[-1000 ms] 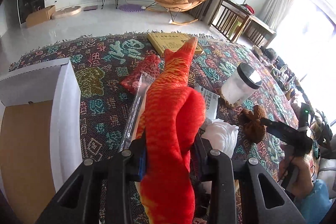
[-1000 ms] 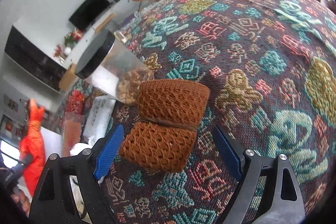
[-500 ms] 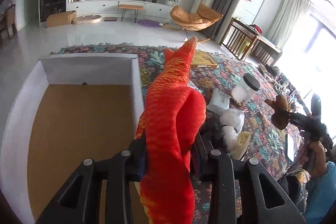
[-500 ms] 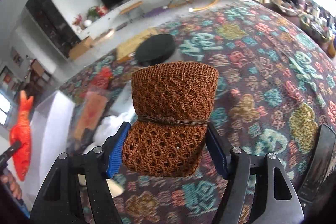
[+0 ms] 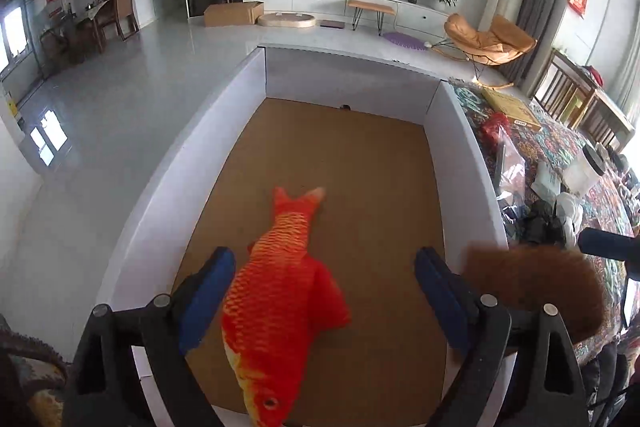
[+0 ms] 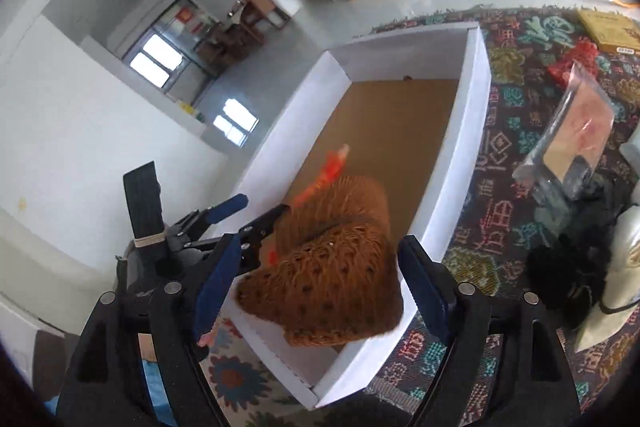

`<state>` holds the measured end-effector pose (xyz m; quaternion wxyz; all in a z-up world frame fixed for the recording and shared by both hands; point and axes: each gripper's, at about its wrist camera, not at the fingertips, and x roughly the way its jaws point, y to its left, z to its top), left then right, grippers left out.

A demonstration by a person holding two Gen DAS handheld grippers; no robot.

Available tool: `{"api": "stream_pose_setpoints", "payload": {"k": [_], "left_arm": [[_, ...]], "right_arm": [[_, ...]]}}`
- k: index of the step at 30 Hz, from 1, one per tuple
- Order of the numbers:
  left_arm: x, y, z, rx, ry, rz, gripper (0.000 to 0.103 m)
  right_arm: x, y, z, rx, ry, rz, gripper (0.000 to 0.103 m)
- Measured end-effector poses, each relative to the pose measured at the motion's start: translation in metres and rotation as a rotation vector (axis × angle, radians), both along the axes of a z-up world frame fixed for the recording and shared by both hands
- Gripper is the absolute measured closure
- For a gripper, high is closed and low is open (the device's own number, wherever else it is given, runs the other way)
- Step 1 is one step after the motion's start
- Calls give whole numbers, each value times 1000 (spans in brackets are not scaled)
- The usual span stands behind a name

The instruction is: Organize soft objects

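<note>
left claw (image 5: 320, 291) spread above plush fish (image 5: 276, 303) in white box (image 5: 460, 155) | right claw (image 6: 320, 291) spread, knitted brown pouch (image 6: 332, 287) blurred, loose between pads | next: clear straight up, avoid walls

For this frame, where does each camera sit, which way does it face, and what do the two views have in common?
Left wrist: on the left gripper, looking down into the white box at the red fish plush; its open fingers show.
Right wrist: on the right gripper, facing the box from over its near corner, the brown knitted piece between its open, blurred fingers; the left gripper shows too.
Shared: box, fish, knitted piece.
</note>
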<state>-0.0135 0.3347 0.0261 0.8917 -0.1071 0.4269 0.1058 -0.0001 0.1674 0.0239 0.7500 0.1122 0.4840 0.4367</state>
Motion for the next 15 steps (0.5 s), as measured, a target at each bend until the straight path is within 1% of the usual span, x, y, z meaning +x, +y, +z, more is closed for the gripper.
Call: {"api": "stream_pose_setpoints", "payload": {"k": [1,3,6,7,9,10,12,13,15], "left_arm": [[-1,2,1,-6,-11,3,12],[0,-5,4,-13,-35,-8,12],[7,-29,5,-40,-59,-59,12],[10,-38,7,-56,-68,-85,12],[14,-69,12,-82,-98,-161,12],[16,-84,17,-86,-110,-199,12],[18,-118,21,-86,-125,-279,12],[17,-136,22,-92,-132,-320,12],[15,-170,23,-110,-135,-404,12]], "right_arm": [[-2,-8,-1,1,-22,-15,20],[-7,-25,-3,-29,-70,-59,20],[-9,-58,-13,-69,-79,-127,20],[-11,-73,-16,-90,-109,-162,20],[-15,-100,-29,-186,-166,-232,19],[-17,-111,-40,-224,-171,-238,18],[-21,-127,-66,-278,-141,-239,19],[-21,-134,-78,-332,-150,-274,20],[-18,-144,-102,-473,-189,-360,20]]}}
